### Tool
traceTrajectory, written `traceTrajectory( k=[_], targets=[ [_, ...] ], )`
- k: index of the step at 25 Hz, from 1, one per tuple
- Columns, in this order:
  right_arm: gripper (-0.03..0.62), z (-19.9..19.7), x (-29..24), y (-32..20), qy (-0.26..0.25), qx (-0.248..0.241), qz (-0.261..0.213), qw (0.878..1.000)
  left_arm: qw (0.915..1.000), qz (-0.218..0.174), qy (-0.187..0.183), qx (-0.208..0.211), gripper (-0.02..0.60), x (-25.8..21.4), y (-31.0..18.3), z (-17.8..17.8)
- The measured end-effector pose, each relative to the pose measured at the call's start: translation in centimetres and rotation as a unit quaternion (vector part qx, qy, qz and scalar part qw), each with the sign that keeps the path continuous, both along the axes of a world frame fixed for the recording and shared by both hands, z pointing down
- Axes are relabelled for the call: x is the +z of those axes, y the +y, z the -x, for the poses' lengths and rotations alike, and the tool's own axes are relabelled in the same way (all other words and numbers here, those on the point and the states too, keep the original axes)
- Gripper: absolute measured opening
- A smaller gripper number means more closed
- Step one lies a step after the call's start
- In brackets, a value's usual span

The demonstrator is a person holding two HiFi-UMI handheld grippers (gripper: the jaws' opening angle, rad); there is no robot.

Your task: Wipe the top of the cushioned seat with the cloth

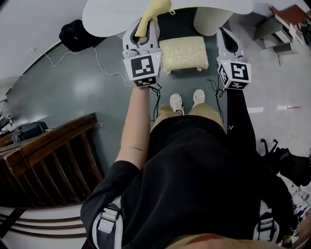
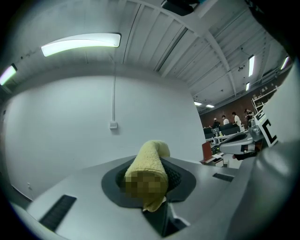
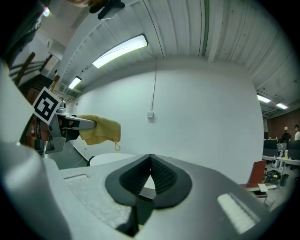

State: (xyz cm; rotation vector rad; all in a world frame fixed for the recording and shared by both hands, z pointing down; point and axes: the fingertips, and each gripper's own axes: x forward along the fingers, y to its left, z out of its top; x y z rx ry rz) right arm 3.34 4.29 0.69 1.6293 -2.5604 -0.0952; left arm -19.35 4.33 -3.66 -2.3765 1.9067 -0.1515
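Note:
The beige cushioned seat (image 1: 183, 53) stands on the grey floor just ahead of the person's shoes, between the two grippers. My left gripper (image 1: 142, 30) is held over the seat's left side, shut on a yellow cloth (image 1: 154, 10) that sticks out past its tips. In the left gripper view the rolled cloth (image 2: 150, 168) fills the jaws of the left gripper (image 2: 151, 190). My right gripper (image 1: 226, 38) hovers off the seat's right side, shut and empty. In the right gripper view its jaws (image 3: 150, 174) meet, and the cloth (image 3: 101, 129) hangs from the left gripper (image 3: 70, 124).
A white round table (image 1: 109, 17) with a thick pedestal (image 1: 211, 20) stands right behind the seat. A black bag (image 1: 77, 34) and a white cable (image 1: 104, 68) lie at the left. A wooden railing (image 1: 48, 155) runs at the near left. Several people stand far off (image 2: 232, 119).

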Motion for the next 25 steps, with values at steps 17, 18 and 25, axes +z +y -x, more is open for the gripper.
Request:
traceTrajectory(
  k=[17, 18, 25],
  targets=[
    [0.002, 1.9, -2.2, 0.2, 0.001, -0.022, -0.019, 1.0, 0.9999, -0.016, -0.004, 0.003, 0.067, -1.4, 0.2, 0.8],
    [0.002, 1.9, -2.3, 0.2, 0.002, -0.023, -0.021, 1.0, 0.9999, -0.015, -0.003, 0.003, 0.067, -1.3, 0.2, 0.7],
    [0.002, 2.1, -2.2, 0.3, 0.0, -0.021, -0.021, 1.0, 0.9998, -0.014, 0.015, 0.003, 0.067, -1.0, 0.3, 1.1]
  ],
)
